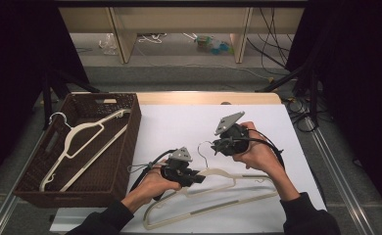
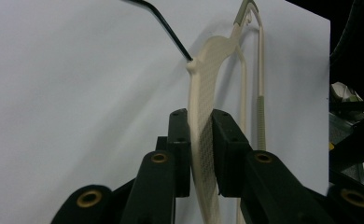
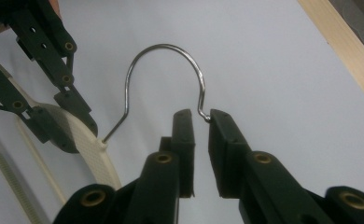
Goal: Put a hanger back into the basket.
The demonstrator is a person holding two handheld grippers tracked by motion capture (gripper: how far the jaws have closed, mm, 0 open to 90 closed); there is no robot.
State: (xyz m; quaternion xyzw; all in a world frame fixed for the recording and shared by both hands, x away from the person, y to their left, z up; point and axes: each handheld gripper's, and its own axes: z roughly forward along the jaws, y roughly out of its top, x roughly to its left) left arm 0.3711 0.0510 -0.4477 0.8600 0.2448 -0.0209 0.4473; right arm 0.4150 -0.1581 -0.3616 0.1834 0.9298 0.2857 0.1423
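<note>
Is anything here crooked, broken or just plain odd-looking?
Nothing looks broken or spilled. One cream hanger lies slantwise in the wicker basket. The other hanger is on the white table, its shoulder clamped in the left tool, while the right tool sits at the tip of its metal hook.

a cream plastic hanger (image 1: 213,193) with a thin metal hook (image 1: 204,149) lies flat on the near middle of the white table, hook pointing far, bottom bar nearest, a ribbed shoulder rising slightly at left.
</note>
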